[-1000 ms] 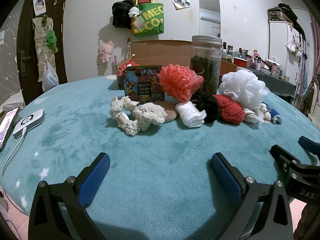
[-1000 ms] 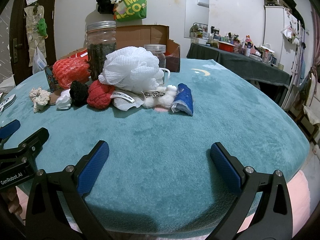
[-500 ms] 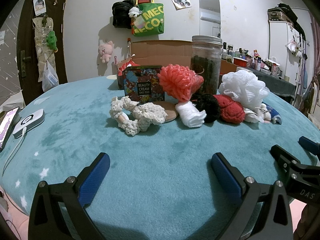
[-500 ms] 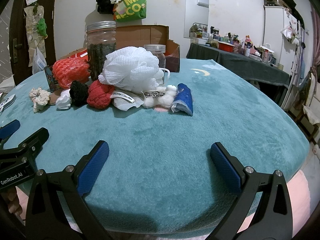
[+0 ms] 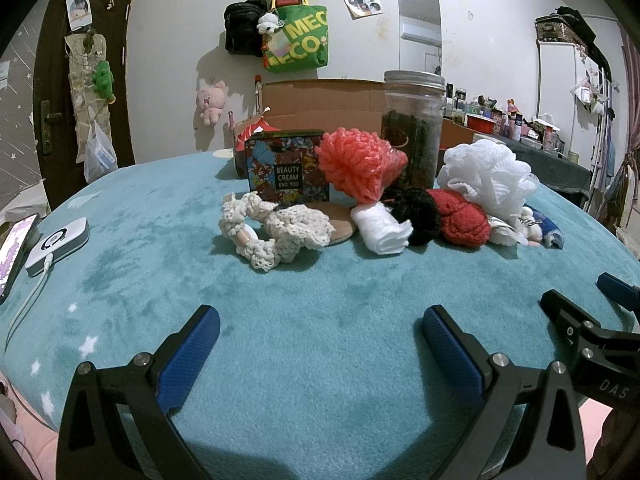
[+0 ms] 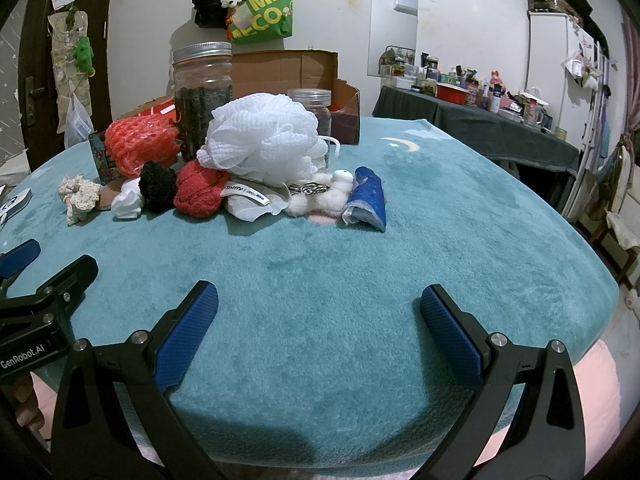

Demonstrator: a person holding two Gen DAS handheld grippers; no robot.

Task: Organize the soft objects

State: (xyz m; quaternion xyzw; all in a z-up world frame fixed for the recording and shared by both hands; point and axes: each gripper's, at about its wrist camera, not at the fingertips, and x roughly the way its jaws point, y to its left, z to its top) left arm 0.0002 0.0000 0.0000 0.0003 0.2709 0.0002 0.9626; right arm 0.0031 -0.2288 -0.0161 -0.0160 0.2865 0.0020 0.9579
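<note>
Both the left gripper and the right gripper hover low over the teal blanket with fingers spread wide and nothing between them. The soft objects lie in a row well ahead of the fingertips, in front of the tall glass jar: a cream crochet piece, white rolled cloth, black pompom, red knit ball and white mesh bath pouf.
</note>
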